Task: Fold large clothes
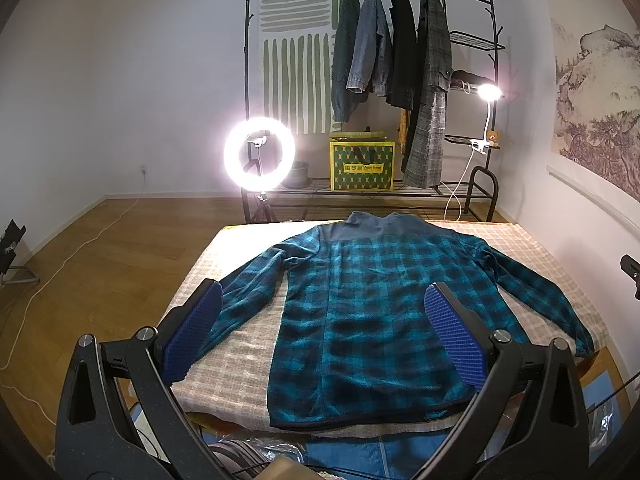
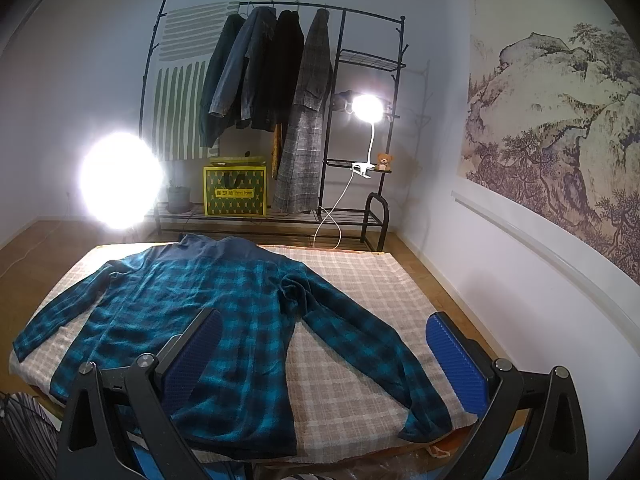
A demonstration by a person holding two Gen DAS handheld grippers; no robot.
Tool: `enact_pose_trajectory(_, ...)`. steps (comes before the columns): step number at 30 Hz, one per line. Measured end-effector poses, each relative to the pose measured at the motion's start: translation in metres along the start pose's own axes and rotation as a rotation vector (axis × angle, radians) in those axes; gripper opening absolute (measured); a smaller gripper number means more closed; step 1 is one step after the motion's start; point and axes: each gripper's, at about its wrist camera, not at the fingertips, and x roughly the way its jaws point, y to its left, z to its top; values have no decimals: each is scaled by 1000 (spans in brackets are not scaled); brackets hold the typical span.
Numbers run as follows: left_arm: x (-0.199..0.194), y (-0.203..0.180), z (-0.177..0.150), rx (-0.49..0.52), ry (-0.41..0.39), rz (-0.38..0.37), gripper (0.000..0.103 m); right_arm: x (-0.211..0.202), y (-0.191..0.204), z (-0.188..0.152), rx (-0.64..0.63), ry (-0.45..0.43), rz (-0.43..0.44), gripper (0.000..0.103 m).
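A teal and black plaid fleece jacket (image 1: 360, 300) lies flat, back side up, on a beige checked cloth (image 1: 240, 352), collar at the far end and both sleeves spread outward. My left gripper (image 1: 324, 320) hovers open above the jacket's near hem, blue pads wide apart with nothing between them. In the right wrist view the same jacket (image 2: 192, 300) fills the left part of the cloth (image 2: 360, 360), its right sleeve (image 2: 380, 352) running toward the near edge. My right gripper (image 2: 324, 340) is open above that sleeve and holds nothing.
A black clothes rack (image 1: 400, 80) with several hanging coats stands behind the table, with a yellow box (image 1: 362, 166) on its lower shelf. A bright ring light (image 1: 260, 154) and a clip lamp (image 1: 490, 92) shine toward me. A wall (image 2: 520, 280) with a landscape painting runs along the right.
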Motion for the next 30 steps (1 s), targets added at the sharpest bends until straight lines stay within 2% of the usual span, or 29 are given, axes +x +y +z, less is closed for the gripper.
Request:
enact_pose_trajectory(22,-1,7,7,-5,-3,4,103,1,1,-1,-1,-1,3,103)
enact_pose_trajectory(30,0,18,10,-6,-6,13,103,2,16,-1,-21,-6,17,103)
